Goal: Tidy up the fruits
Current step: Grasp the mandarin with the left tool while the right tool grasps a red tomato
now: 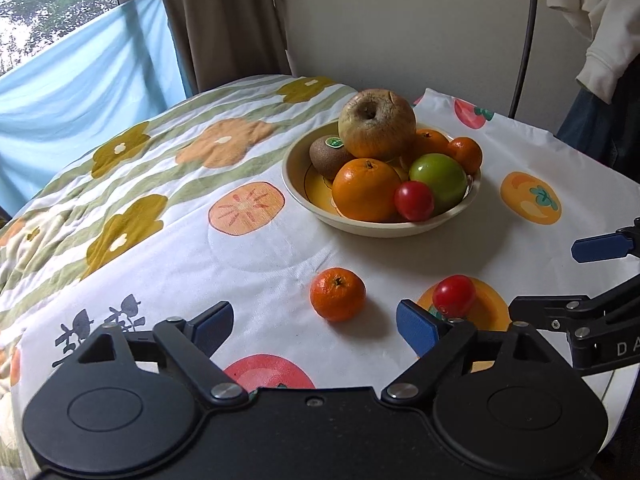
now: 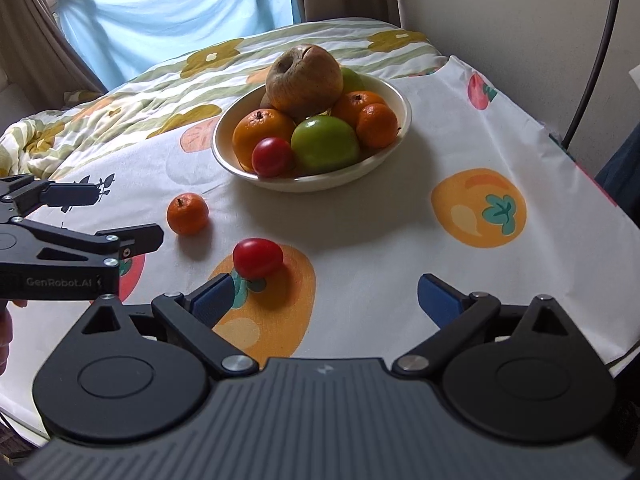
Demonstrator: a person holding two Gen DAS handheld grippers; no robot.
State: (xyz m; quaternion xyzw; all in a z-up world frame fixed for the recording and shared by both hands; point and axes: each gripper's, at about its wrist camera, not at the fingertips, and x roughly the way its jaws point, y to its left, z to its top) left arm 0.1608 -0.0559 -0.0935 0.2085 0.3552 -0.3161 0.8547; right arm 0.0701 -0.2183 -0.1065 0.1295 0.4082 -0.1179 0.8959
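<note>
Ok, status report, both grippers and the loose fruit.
Left gripper and right gripper open, empty. Mandarin and tomato loose on cloth, outside bowl. Path clear.

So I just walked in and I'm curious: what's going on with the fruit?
A person holds two grippers over the table, sorting fruit. The bowl is already piled up. A mandarin and a red tomato still lie loose on the cloth. The left gripper and right gripper are both open, holding nothing.

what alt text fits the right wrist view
A cream bowl heaped with fruit sits on a fruit-print cloth, with a mandarin and a red tomato loose in front. The open right gripper points at them; the left gripper enters from the left.
</note>
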